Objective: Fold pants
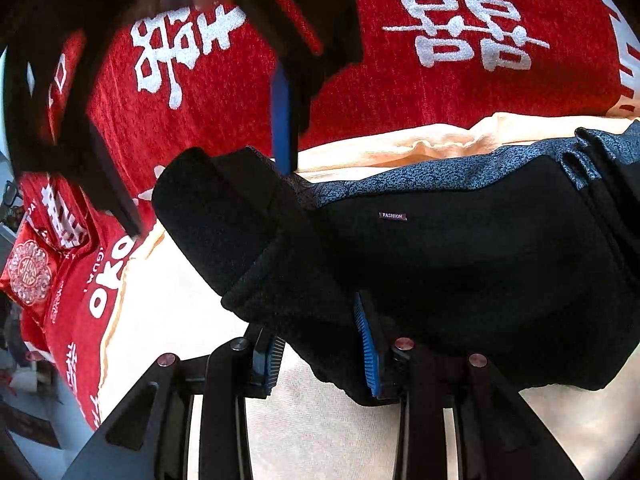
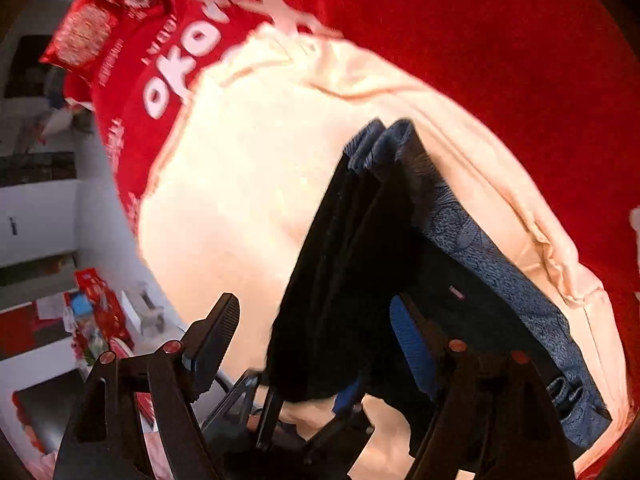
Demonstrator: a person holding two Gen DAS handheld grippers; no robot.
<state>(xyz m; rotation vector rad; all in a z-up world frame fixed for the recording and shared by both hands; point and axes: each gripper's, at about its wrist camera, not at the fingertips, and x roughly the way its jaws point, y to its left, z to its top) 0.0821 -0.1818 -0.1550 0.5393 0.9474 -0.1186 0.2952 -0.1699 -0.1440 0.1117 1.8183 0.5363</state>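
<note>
Black pants (image 1: pixel 460 264) with a blue-grey patterned inner band and a small "FASHION" label lie folded on a cream cloth (image 1: pixel 328 428). My left gripper (image 1: pixel 320 352) is shut on a thick black fold at the pants' near edge, with its blue pads on either side of the fabric. My right gripper (image 1: pixel 208 196) hovers open above the rolled black end of the pants. In the right wrist view, the right gripper (image 2: pixel 314 304) stands wide, one finger over the cream cloth and the blue-padded one over the pants (image 2: pixel 360 264). The left gripper (image 2: pixel 296 396) shows below, holding the pants' edge.
The cream cloth lies on a red blanket (image 1: pixel 400 88) with large white characters. Red packets (image 1: pixel 30 272) sit at the blanket's left edge. Past that edge, the right wrist view shows a floor with a red bag (image 2: pixel 100 308) and white furniture.
</note>
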